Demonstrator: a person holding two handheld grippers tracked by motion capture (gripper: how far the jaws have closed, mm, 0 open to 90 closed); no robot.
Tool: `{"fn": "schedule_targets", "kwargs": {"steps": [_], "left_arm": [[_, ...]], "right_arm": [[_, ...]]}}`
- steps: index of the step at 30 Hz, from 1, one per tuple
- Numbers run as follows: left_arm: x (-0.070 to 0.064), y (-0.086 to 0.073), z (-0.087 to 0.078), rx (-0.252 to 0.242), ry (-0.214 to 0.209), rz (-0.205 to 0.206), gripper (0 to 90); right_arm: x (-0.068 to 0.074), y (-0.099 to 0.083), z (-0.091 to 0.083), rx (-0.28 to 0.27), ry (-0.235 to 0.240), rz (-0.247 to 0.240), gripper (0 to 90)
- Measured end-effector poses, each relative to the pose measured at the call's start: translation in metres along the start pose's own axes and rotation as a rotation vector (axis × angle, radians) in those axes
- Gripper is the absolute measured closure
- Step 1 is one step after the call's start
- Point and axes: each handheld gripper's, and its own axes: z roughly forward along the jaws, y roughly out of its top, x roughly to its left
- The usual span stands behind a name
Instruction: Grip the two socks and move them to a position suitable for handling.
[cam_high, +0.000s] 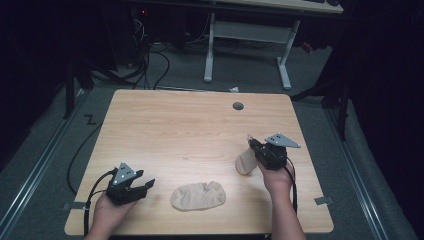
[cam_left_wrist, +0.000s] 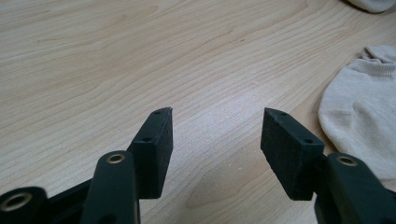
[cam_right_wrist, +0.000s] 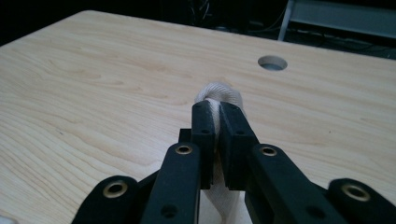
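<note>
The right tool (cam_high: 253, 145) is clenched on a beige sock (cam_high: 245, 161), which is pinched near one end and hangs from the jaws, its lower end at or just above the desk (cam_high: 190, 130); contact cannot be told. In the right tool's own view a fold of the sock (cam_right_wrist: 218, 95) is seen bulging past the jaw tips. A second sock (cam_high: 198, 196) is laid flat on the desk, below and to the left of the right tool, its long axis running across the desk from side to side. The left tool (cam_high: 146, 186) is released, jaws spread and nothing between them, and the flat sock (cam_left_wrist: 362, 121) lies just beside it on its right. The left tool is judged nearer to that sock, so any pairing move would turn on closing this sideways gap.
</note>
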Motion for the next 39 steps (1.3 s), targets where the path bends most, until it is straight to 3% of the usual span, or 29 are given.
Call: {"fn": "schedule_targets", "kwargs": {"steps": [11,19,25,34,36,39], "left_arm": [[0.002,0.001,0.0,0.001,0.008,-0.002,44.2],[-0.001,0.0,0.001,0.005,0.004,0.009,44.3],[-0.002,0.001,0.001,0.002,-0.001,0.016,44.3],[-0.004,0.0,0.001,0.001,-0.007,0.018,44.3],[-0.004,0.0,0.0,0.003,-0.01,0.02,44.4],[-0.004,0.0,0.001,0.005,-0.011,0.024,44.4]], "right_arm": [[0.013,0.018,-0.025,-0.088,0.019,-0.017,85.4],[0.043,0.035,-0.031,-0.147,0.076,-0.063,85.4],[0.083,0.039,-0.003,-0.122,0.152,-0.094,85.4],[0.167,0.041,0.053,-0.089,0.303,-0.127,85.3],[0.179,0.041,0.06,-0.081,0.318,-0.135,85.3],[0.186,0.037,0.071,-0.052,0.328,-0.13,85.1]]}}
